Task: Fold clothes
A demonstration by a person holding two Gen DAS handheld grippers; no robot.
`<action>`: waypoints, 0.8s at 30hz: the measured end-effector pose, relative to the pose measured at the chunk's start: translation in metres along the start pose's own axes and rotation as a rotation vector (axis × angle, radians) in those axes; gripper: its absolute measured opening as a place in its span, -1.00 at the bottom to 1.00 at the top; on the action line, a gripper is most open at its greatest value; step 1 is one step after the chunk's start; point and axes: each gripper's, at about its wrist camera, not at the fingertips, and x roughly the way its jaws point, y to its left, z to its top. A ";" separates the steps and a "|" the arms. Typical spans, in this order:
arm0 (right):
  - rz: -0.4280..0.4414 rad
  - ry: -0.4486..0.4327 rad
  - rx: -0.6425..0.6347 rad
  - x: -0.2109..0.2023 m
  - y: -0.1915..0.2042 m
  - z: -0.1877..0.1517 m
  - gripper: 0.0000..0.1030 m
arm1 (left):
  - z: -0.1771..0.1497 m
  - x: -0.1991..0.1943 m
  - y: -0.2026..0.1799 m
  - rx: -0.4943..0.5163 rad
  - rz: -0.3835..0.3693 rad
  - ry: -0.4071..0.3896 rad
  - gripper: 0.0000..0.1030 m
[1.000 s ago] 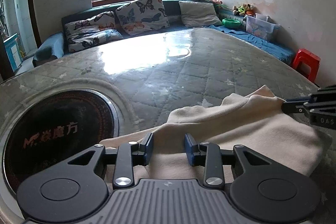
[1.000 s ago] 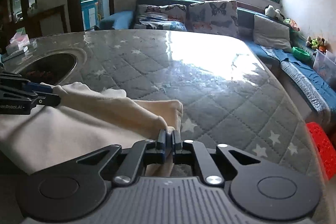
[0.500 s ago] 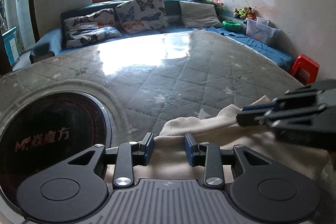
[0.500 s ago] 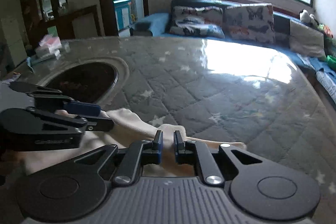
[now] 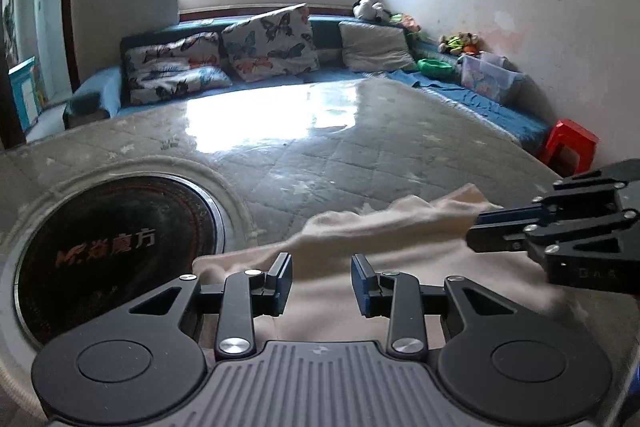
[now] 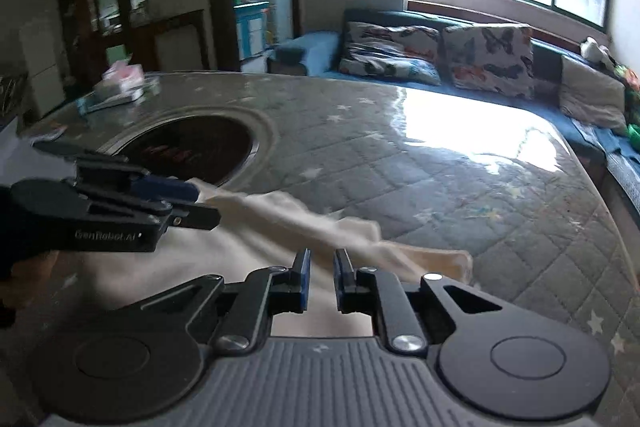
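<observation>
A cream garment [image 5: 400, 239] lies folded on the quilted grey table cover near the front edge; it also shows in the right wrist view [image 6: 280, 223]. My left gripper [image 5: 321, 281] is open just above the cloth, holding nothing. My right gripper [image 6: 321, 277] is open with a narrow gap, above the cloth's folded edge, holding nothing. Each gripper appears in the other's view: the right one [image 5: 480, 231] at the right, the left one [image 6: 196, 205] at the left, both over the garment.
A round dark cooktop [image 5: 112, 247] is set in the table left of the garment. A sofa with butterfly cushions [image 5: 268, 45] runs behind the table. A red stool [image 5: 568, 145] stands at the right. Small packets [image 6: 120, 83] lie at the far left corner.
The right gripper let go of the garment's edge and opened. It swung left toward the left gripper, then drew back a little. The left gripper stayed open over the cloth.
</observation>
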 end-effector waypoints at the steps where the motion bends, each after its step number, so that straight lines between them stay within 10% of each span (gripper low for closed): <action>1: 0.012 -0.006 -0.007 -0.005 0.005 -0.003 -0.68 | -0.004 -0.005 -0.003 0.006 -0.004 -0.001 -0.31; 24: -0.017 0.002 0.097 -0.030 -0.009 -0.041 -0.41 | -0.041 -0.029 0.018 -0.099 0.027 0.021 -0.27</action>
